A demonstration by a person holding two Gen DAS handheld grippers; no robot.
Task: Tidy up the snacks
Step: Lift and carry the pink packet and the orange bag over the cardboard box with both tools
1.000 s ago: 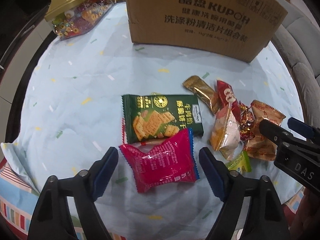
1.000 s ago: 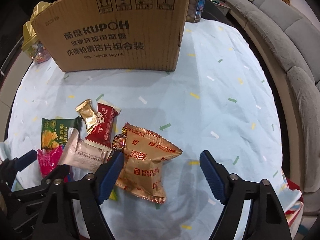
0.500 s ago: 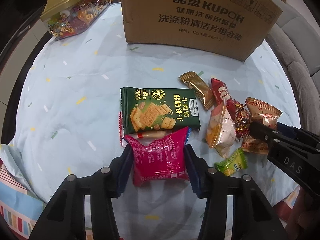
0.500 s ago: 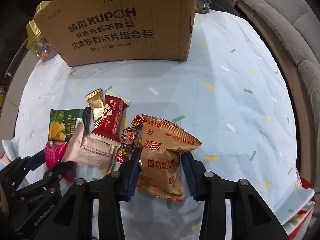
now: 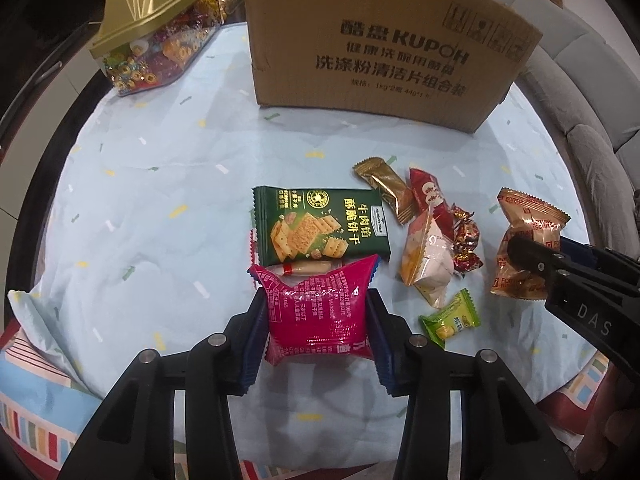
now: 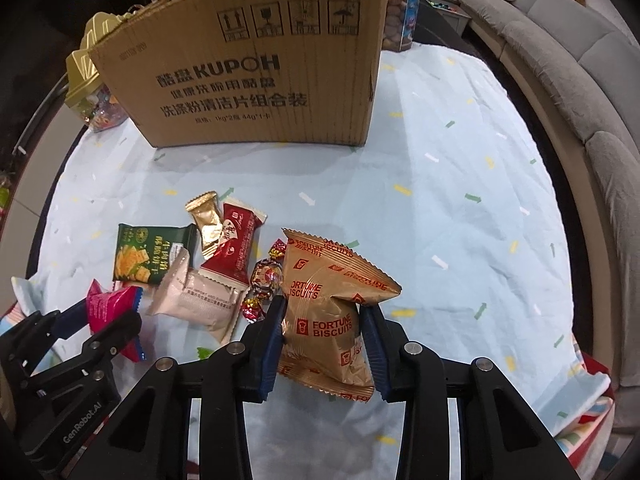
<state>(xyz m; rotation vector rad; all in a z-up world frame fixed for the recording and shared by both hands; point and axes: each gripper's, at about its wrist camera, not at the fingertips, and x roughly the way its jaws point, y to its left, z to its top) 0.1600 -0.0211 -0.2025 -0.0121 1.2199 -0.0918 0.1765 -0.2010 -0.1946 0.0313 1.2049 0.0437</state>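
Note:
My left gripper [image 5: 317, 320] has its jaws closing on a pink snack packet [image 5: 316, 292], pads pressing both sides and the packet lifted a little off the light blue tablecloth [image 5: 160, 208]. My right gripper [image 6: 324, 312] is shut on a tan Fortune Biscuits packet [image 6: 320, 280], also raised slightly. A green cracker packet [image 5: 320, 224] lies just beyond the pink one. Between the two grippers lie a gold bar [image 5: 386, 194], a red packet [image 5: 430, 196], a pale pouch [image 5: 426, 264], foil candies [image 5: 464, 236] and a small green candy [image 5: 450, 318]. A tall cardboard box [image 5: 380, 52] stands at the back.
A clear candy box with a gold lid [image 5: 148, 36] sits at the back left. A grey sofa [image 6: 580, 80] curves round the table's right side. A clear jar of sweets [image 6: 400, 8] stands behind the cardboard box. The cloth's striped edge hangs at the near side.
Both grippers went from wide open around their packets to closed on them, squeezing the wrappers. Both then rose a little with the packets.

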